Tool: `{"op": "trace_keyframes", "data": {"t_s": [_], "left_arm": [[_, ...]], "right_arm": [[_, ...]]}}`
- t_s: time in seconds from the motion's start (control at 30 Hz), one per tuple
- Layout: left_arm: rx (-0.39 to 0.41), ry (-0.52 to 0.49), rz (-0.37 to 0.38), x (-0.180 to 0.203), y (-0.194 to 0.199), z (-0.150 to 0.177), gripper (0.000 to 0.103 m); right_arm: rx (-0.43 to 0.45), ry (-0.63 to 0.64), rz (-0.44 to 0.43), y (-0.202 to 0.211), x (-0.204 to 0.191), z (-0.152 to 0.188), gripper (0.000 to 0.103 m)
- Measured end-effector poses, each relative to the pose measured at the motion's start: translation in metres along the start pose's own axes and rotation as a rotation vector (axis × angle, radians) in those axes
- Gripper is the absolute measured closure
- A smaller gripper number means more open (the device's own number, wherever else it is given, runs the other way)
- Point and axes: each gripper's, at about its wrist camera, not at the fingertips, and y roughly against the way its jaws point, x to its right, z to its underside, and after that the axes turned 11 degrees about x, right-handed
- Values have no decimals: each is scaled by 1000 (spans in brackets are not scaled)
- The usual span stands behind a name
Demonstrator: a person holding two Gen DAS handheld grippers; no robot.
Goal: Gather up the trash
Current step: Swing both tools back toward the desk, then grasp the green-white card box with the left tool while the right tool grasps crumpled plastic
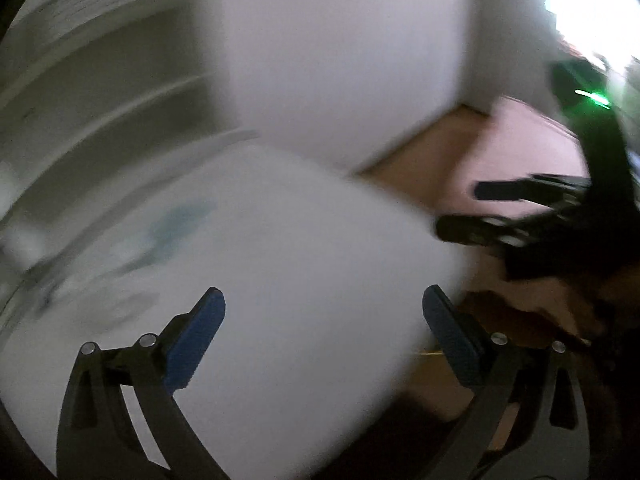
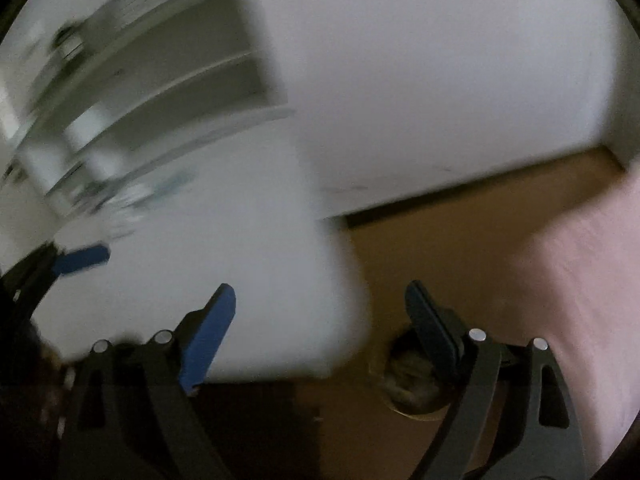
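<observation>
Both views are blurred by motion. My left gripper (image 1: 324,300) is open and empty, its blue pads wide apart above a white table top (image 1: 280,280). My right gripper (image 2: 320,300) is open and empty over the table's right edge (image 2: 312,280) and the brown floor (image 2: 440,240). It also shows in the left wrist view (image 1: 472,208) at the right. A round bin (image 2: 412,376) with crumpled stuff inside sits on the floor behind my right finger. Faint blurred items (image 1: 176,224) lie at the table's far left; I cannot tell what they are.
A white wall or cabinet side (image 1: 340,60) stands behind the table. White shelves (image 2: 160,80) are at the back left. A pinkish cloth surface (image 2: 580,280) is at the right. A bright window (image 1: 592,0) is at the upper right.
</observation>
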Motion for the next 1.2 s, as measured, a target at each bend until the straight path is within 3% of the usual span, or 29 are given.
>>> {"op": "trace_keyframes", "data": {"t_s": [0.1,0.2,0.3,0.4,0.5,0.6,0.63,0.67,0.8,0.97,1.07,1.2], "left_arm": [[-27,143,-168,-99,25,25,7],[-56,252,-303,-175,49,47,7],[-60,346,-387,-231,70,66,7],[-66,406,-419,-272,78,76,7],[-76,418,-408,-297,65,73,7],[-81,411,-399,-313,53,70,7],[-79,409,-394,-314,47,67,7],[-72,404,-386,-316,41,62,7],[-48,391,-394,-323,21,38,7],[-35,376,-391,-327,1,14,7],[-42,362,-382,-322,-6,11,7],[-51,342,-409,-322,-14,9,7]], "right_arm": [[-32,117,-104,-41,-77,-17,19],[-62,194,-164,-78,-137,-30,19],[-74,266,-159,-114,-181,-47,19],[-98,294,-153,-138,-206,-52,19],[-121,313,-123,-154,-219,-54,22],[-135,351,-88,-165,-227,-55,35],[-142,363,-94,-167,-228,-55,51],[-137,370,-82,-170,-231,-55,60],[-98,349,-156,-149,-231,-64,63],[-116,326,-297,-123,-228,-60,62],[-135,347,-303,-116,-222,-48,55],[-138,308,-301,-112,-206,-43,55]]}}
